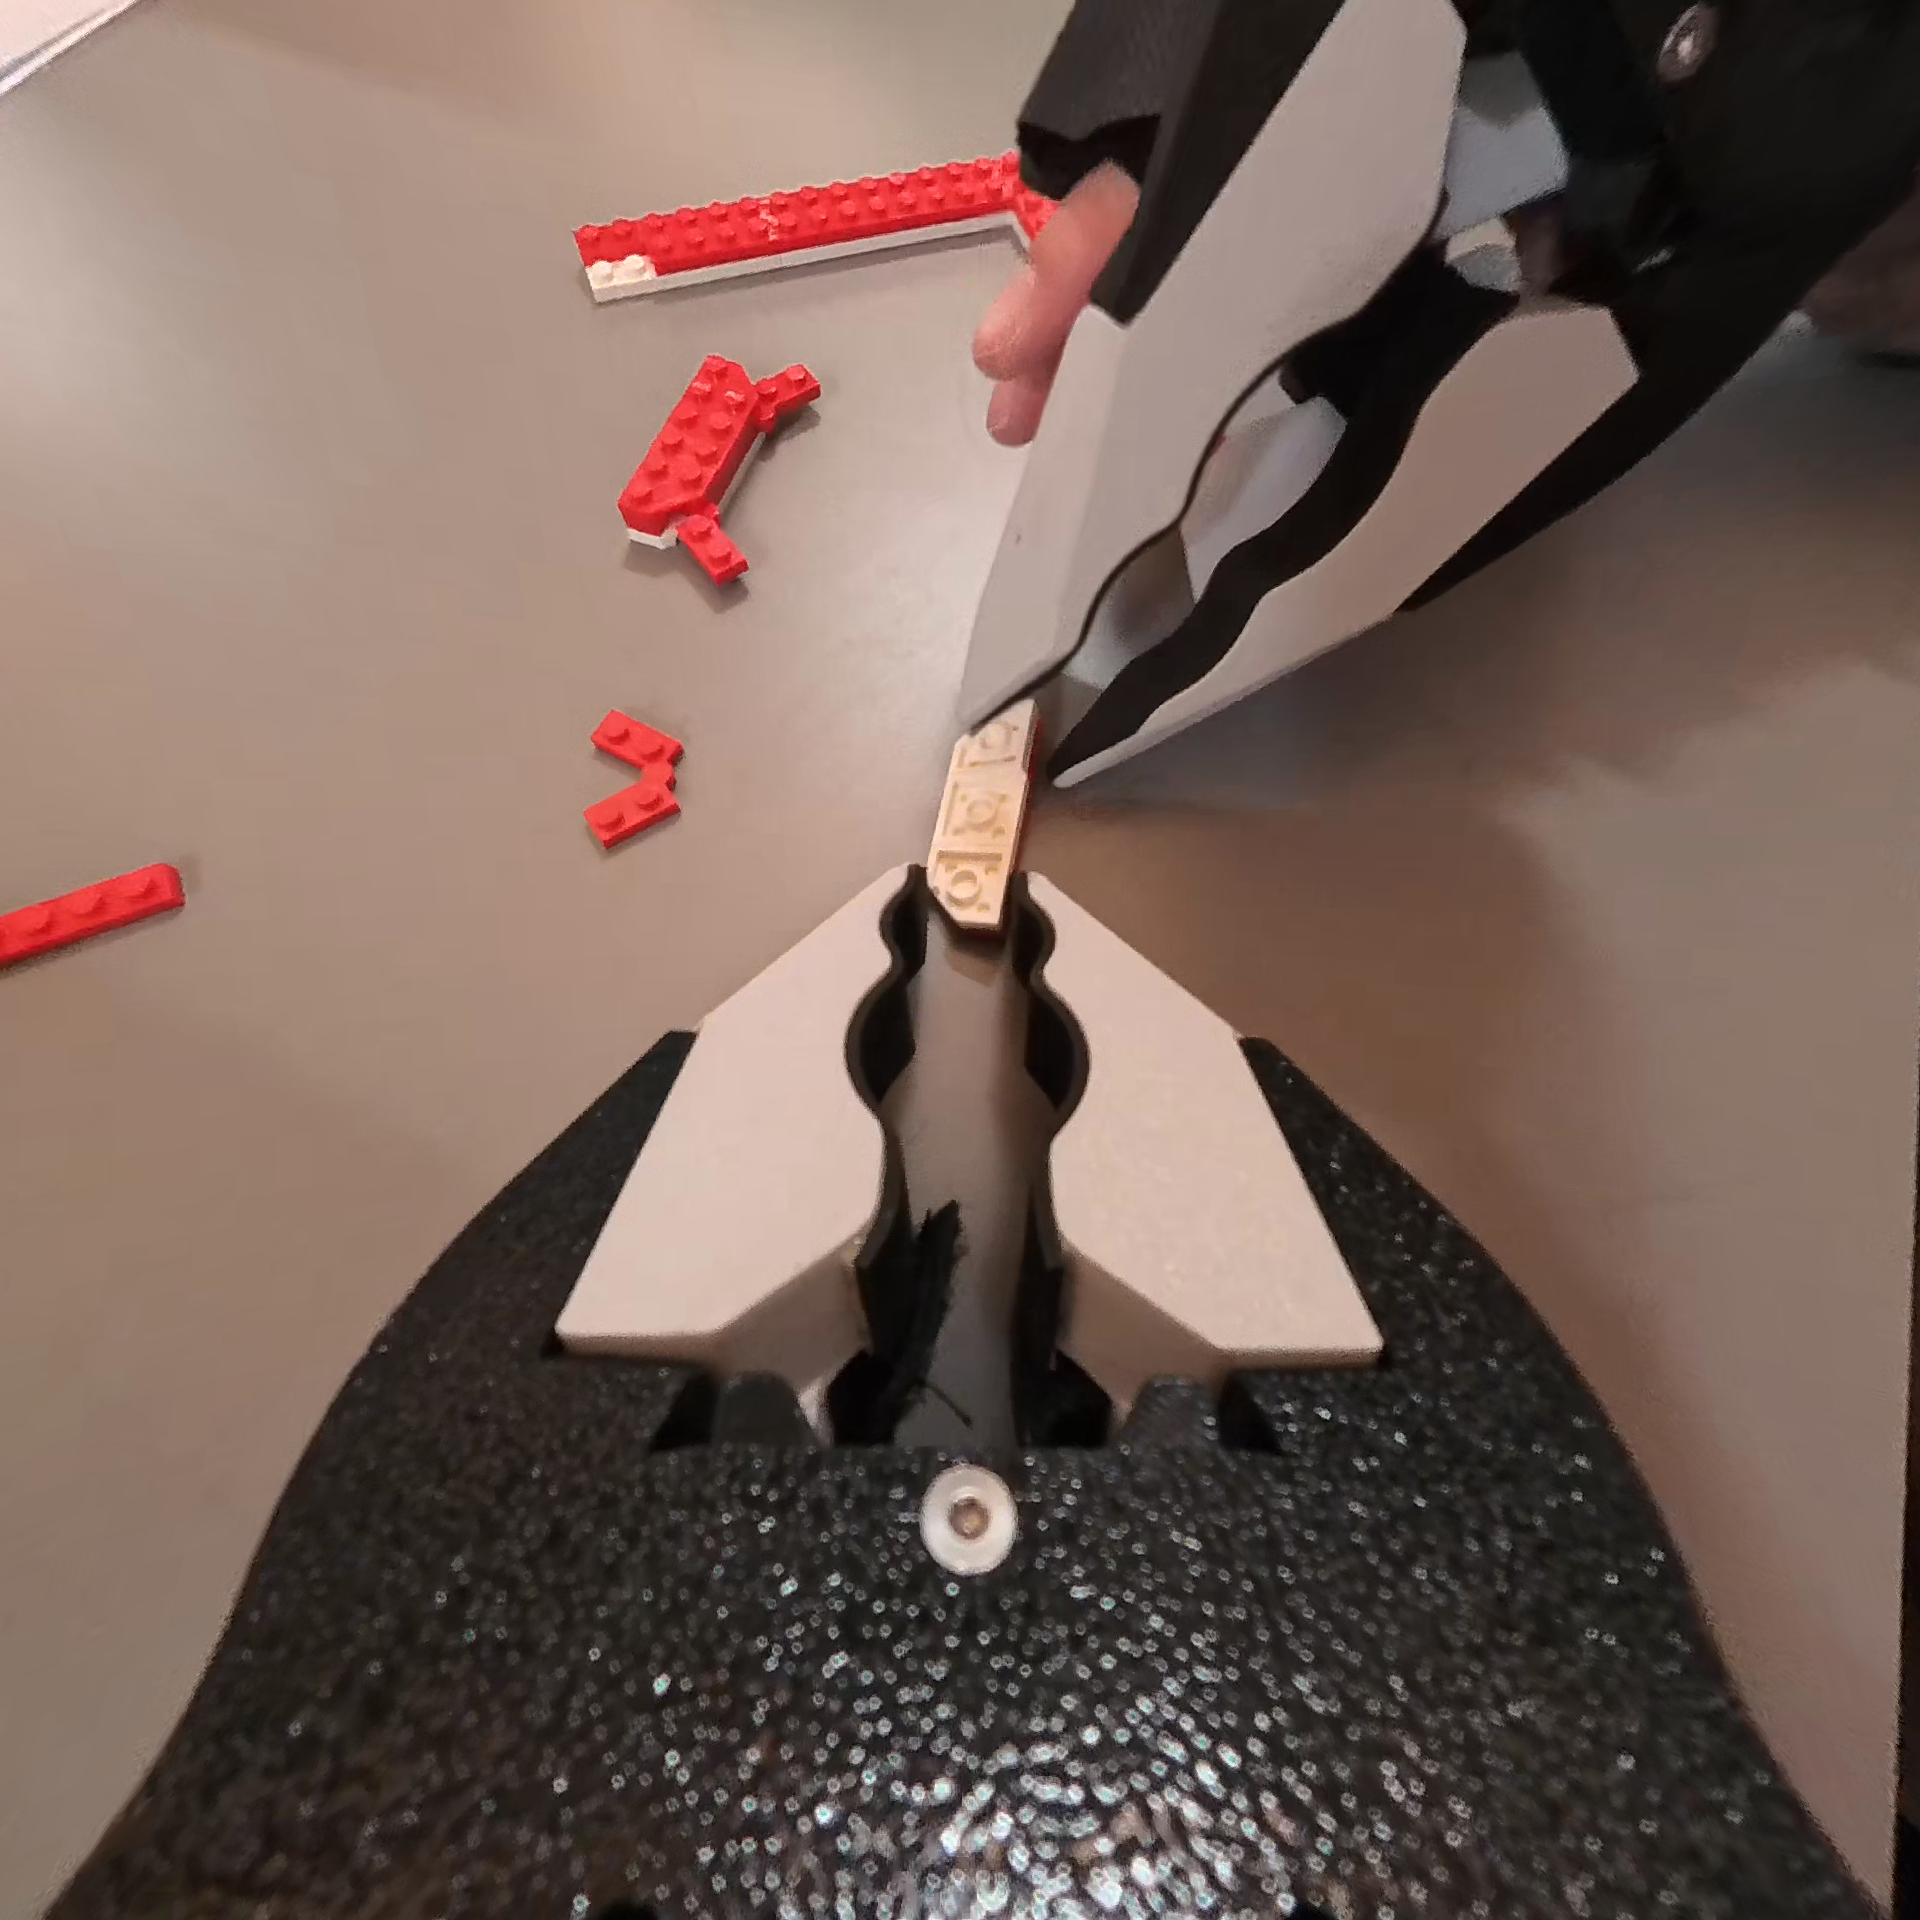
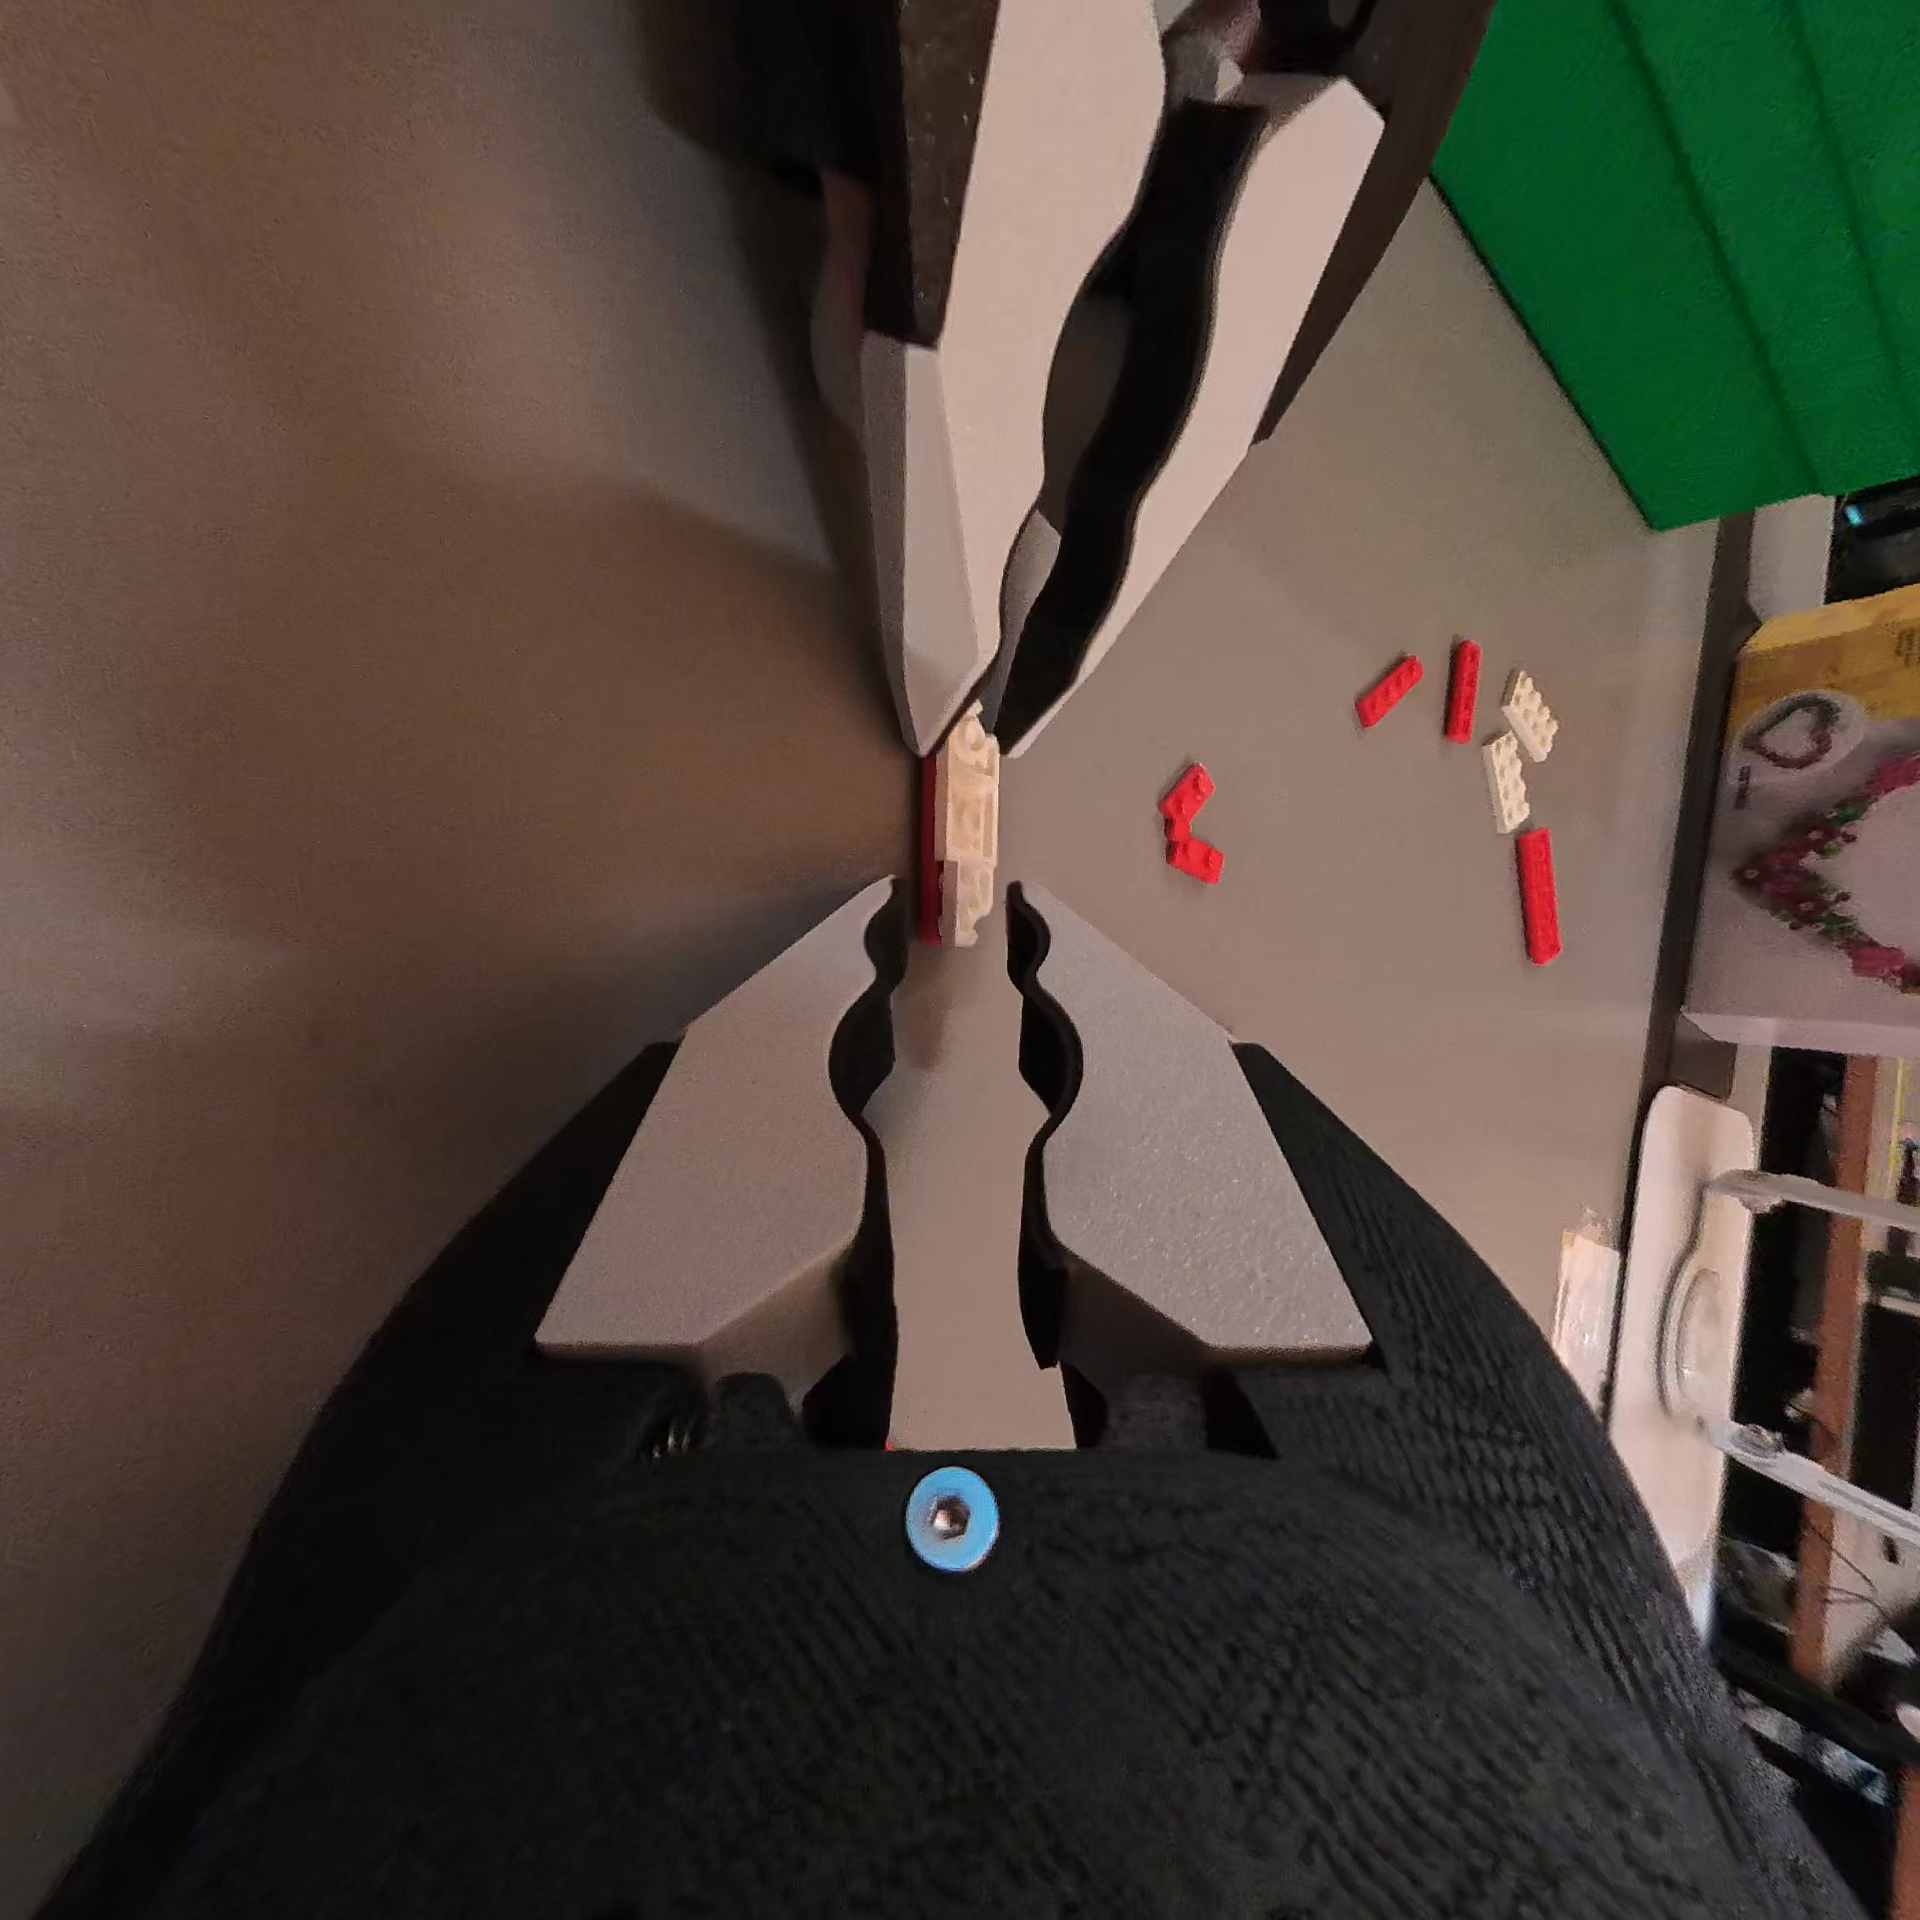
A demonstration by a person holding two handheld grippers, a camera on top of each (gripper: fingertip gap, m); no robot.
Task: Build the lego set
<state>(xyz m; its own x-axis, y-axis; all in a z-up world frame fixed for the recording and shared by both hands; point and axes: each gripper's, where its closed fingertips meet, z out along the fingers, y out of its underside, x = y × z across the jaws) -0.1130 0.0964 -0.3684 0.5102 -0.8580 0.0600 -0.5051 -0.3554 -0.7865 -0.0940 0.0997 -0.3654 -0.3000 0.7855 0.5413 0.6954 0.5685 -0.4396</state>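
A small stack of bricks (image 1: 982,823), white on one face and red on the other, is held off the grey tabletop (image 1: 364,623) between two tools that meet nose to nose. The left hand-held gripper (image 1: 971,896) is closed down narrowly on the near end of the stack, whose white underside is turned toward its camera. The far end is pinched by the tips of the right hand-held gripper (image 1: 1023,743), which reaches in from the upper right with bare fingers (image 1: 1023,312) seen behind it. In the right wrist view the same stack (image 2: 964,831) is seen edge-on, with the right hand-held gripper (image 2: 951,896) nearly closed around its lower end and the left hand-held gripper (image 2: 982,732) clamped on its upper end. On the tabletop to the left, a long red strip on a white base (image 1: 810,223), a chunky red assembly (image 1: 707,457), a red V-shaped piece (image 1: 636,779) and a red plate (image 1: 88,914) are laid out well apart. A printed box (image 2: 1829,810) lies at the tabletop's edge near loose red and white plates (image 2: 1517,748).
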